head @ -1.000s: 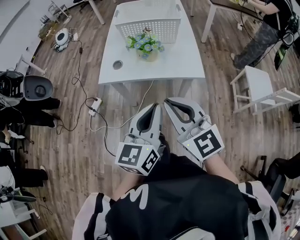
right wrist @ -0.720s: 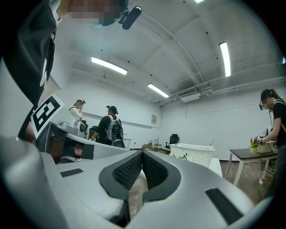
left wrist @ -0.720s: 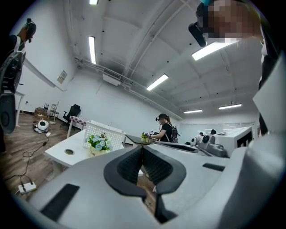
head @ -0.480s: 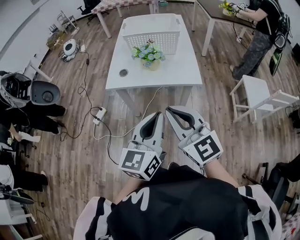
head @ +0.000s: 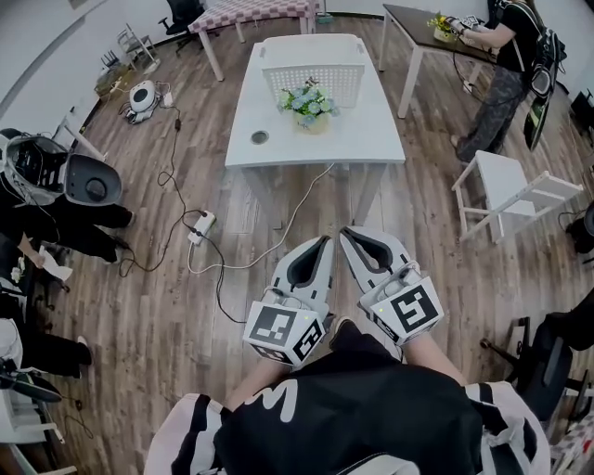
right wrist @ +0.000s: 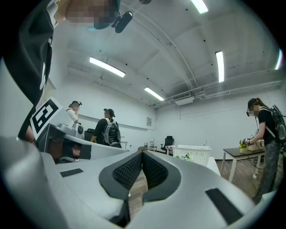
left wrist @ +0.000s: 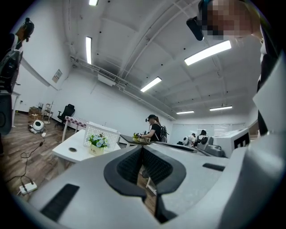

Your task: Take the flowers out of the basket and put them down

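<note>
The flowers [head: 309,100], a small pot of pale blue and white blooms, stand upright on the white table [head: 362,139], outside the white slatted basket [head: 311,67] and just in front of its near wall. The basket sits at the far end of the table, and a round hole [head: 260,137] shows in the tabletop near its left edge. Both tools are held low and close to the person's body, well apart from the table, side by side with their tips pointing toward it. The left tool [head: 321,245] has its jaws pressed together with nothing between them; its own view shows the dark ribbed pads meeting at the tip. The right tool [head: 350,237] is likewise pressed together and empty, its pads closing on each other. A cable [head: 297,199] hangs from the table's near edge and runs across the wooden floor [head: 167,306] to a power strip [head: 201,223]. To the right stands a white stool [head: 515,181], and at the far right another person [head: 506,56] stands at a dark table [head: 418,17].
</note>
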`<action>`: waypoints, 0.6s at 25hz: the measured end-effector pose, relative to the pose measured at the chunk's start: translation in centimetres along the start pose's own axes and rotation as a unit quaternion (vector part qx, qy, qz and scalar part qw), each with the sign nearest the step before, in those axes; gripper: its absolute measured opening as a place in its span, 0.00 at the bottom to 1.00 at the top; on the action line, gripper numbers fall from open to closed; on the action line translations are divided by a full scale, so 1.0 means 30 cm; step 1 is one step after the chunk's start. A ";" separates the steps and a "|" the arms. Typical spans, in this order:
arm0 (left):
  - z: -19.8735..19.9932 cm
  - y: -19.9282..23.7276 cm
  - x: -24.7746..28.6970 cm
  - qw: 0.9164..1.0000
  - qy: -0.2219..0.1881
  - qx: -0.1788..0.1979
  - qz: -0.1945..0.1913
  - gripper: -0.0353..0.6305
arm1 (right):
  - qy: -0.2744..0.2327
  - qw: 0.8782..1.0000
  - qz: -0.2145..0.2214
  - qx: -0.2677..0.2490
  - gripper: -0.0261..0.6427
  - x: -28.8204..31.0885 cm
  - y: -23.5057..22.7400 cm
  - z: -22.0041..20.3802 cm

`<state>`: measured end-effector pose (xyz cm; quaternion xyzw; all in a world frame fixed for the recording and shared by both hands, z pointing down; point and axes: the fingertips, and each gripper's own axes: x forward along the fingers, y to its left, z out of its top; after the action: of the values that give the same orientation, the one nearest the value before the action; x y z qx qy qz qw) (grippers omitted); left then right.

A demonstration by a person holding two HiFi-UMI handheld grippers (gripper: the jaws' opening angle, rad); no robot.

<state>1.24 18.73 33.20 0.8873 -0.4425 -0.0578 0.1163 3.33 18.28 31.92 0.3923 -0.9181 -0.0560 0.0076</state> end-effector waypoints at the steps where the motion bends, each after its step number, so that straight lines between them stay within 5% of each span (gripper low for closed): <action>1: -0.008 -0.004 -0.045 1.000 0.004 -0.002 -0.001 0.06 | -0.001 1.000 -0.001 0.005 0.06 -0.012 0.046 0.003; 15: -0.061 -0.144 -0.520 0.999 0.015 -0.013 -0.033 0.06 | -0.001 0.999 -0.038 0.033 0.06 -0.263 0.516 0.059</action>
<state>-4.43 33.99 33.85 0.9004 -0.4108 -0.0542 0.1324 -2.46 34.76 32.08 0.4273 -0.9037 -0.0261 -0.0088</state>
